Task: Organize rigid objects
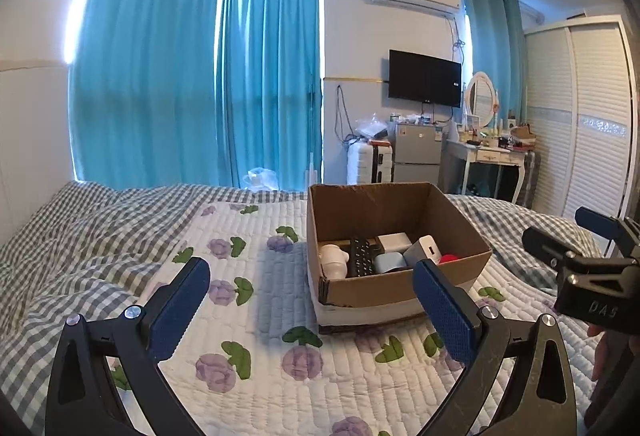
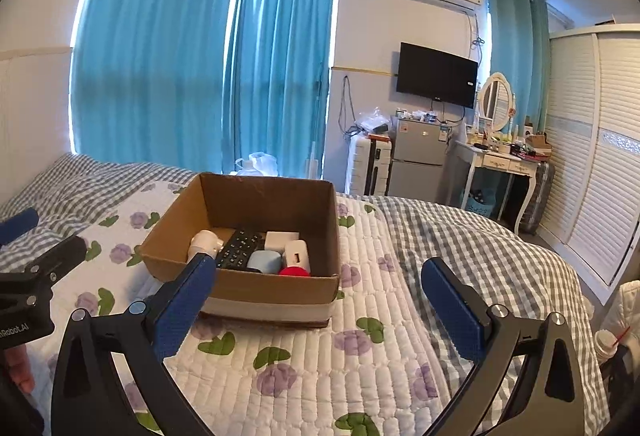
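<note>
Nearest to us, our left gripper and right gripper both hang spread wide and hold nothing, just short of the cardboard box on the quilted bed. Inside the box lie a black remote, a white charger, a pale blue case, a white bottle and something red, all likely light, stiff and smooth, so we would pinch the remote across its narrow sides. Beyond the box we read only "DAS" and "Robot.AI" on the gripper bodies.
</note>
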`<state>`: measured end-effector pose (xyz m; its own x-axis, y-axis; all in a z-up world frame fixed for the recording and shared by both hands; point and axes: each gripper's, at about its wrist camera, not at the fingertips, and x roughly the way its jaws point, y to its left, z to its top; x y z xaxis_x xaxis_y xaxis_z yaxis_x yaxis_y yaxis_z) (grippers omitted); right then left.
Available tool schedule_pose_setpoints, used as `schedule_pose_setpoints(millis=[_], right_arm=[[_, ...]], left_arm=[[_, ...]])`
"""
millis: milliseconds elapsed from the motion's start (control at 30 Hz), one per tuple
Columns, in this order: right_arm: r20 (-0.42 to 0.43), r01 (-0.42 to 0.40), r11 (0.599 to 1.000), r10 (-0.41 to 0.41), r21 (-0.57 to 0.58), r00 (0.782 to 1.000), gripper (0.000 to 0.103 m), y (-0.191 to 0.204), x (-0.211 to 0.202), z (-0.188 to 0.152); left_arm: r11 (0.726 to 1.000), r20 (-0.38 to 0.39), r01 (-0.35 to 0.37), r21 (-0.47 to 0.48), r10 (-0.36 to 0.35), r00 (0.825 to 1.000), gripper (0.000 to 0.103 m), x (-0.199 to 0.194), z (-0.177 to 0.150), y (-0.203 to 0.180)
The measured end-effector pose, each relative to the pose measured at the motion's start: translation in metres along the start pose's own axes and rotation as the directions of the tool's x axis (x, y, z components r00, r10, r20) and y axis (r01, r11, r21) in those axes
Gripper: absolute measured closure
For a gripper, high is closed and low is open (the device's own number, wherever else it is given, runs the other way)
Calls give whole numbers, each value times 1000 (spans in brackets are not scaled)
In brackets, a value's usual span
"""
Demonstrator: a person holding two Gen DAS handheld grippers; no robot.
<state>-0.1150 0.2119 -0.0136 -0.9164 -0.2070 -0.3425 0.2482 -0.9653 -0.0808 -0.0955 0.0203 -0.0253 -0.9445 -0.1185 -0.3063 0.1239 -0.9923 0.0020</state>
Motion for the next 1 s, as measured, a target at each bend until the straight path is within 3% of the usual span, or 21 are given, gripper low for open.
schedule_pose_setpoints(millis=[1000], right_arm=[[-12,-16,1000,17,20,1000,0,-2,3,-3]], left_arm=[[1000,-12,-12,17,12,1000,0,2,-1,0]])
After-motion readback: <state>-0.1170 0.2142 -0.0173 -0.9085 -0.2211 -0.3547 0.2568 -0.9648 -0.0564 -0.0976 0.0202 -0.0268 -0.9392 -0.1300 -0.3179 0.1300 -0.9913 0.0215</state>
